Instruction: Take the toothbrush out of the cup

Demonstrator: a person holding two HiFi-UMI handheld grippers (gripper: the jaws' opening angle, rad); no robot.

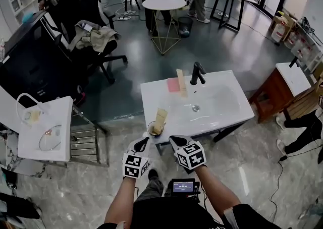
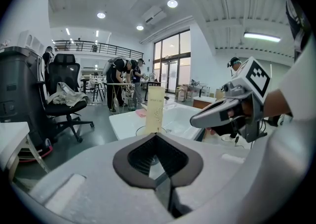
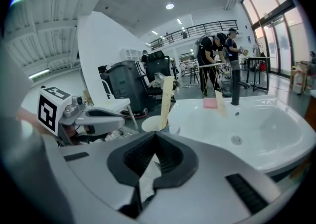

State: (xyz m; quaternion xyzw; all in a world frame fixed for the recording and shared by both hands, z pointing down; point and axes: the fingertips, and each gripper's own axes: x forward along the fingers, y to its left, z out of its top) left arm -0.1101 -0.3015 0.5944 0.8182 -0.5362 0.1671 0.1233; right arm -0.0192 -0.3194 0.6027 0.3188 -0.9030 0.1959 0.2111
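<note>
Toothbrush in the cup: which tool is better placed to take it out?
Left, slightly: the toothbrush stands straight ahead of the left tool; the right tool sees it a little off-centre. Both are shut.

Head view, centre: a white washbasin counter [image 1: 151, 97] on dark legs stands on a pale marbled floor [image 1: 262, 172]. The oval basin [image 1: 222, 103], with a round metal drain [image 1: 195, 107], fills the counter's right part; the left part is a flat ledge. A black tap [image 1: 197, 73] rises from the upper edge, above the drain. To the tap's left, a flat pink square [image 1: 173, 84] lies on the ledge, with a narrow pale carton [image 1: 181, 82] upright at its right edge. A cup [image 1: 155, 128] sits at the counter's lower left corner, close to the front rim.
</note>
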